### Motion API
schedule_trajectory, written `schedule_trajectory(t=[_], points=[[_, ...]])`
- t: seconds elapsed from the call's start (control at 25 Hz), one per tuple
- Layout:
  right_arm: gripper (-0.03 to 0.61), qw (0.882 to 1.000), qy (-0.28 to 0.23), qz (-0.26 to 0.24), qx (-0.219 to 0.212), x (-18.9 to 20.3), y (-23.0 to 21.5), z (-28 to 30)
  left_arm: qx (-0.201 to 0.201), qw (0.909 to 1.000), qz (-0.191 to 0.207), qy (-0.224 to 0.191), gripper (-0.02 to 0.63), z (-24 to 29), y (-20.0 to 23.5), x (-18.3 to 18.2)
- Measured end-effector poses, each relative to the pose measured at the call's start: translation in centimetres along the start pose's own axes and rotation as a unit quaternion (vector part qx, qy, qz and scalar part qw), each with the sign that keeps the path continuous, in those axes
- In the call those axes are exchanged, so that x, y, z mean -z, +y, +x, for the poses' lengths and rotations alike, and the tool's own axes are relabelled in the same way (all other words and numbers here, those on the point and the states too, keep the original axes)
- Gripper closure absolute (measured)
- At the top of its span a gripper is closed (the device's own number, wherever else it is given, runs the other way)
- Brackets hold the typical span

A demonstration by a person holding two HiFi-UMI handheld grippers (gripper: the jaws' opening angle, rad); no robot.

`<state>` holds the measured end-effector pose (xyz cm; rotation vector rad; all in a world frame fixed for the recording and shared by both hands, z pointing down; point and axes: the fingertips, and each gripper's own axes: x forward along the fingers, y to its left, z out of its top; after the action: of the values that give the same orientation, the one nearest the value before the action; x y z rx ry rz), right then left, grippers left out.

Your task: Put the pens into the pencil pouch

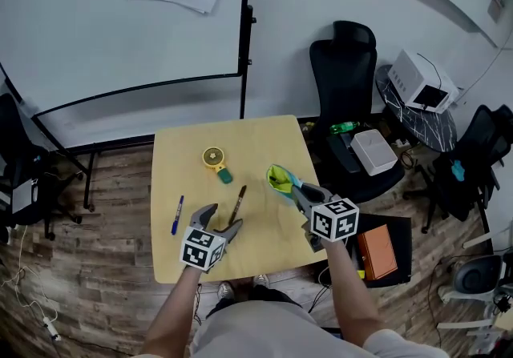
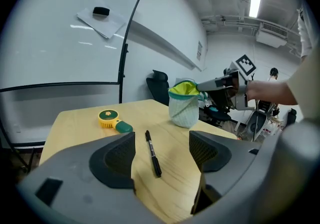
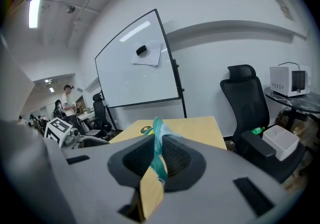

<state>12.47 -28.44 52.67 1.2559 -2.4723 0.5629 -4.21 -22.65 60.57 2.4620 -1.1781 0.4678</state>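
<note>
Ahead, pen (image 2: pixel 152 154) (beyond left gripper (image 2: pixel 161 144) jaws)

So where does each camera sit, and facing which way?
Head view: person's head, facing down at table; forearms, left gripper, right gripper show.
Left gripper view: rides it, along open jaws toward the black pen.
Right gripper view: rides it, jaws shut on the pouch, facing the whiteboard.
Head and left share that black pen.

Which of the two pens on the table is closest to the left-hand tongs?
The black pen, lying just ahead of the open left tongs, in line with their gap. The blue pen lies apart, further to the left.
</note>
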Motion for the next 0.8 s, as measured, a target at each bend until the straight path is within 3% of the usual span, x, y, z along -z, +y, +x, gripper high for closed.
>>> schedule_trajectory(t=[0.16,0.36,0.8], points=[[0.534,1.0,0.006,-0.003,-0.001,0.6,0.6,-0.3,0.007,0.9983,-0.01,0.057,0.281,2.3,0.2,2.5],[0.534,1.0,0.009,0.002,-0.003,1.2,1.4,-0.7,-0.025,0.9911,-0.008,0.131,0.312,4.7,1.1,5.3],[0.534,1.0,0.008,0.008,0.007,1.8,1.1,-1.7,-0.048,0.9789,-0.02,0.198,0.341,6.2,1.7,8.2]])
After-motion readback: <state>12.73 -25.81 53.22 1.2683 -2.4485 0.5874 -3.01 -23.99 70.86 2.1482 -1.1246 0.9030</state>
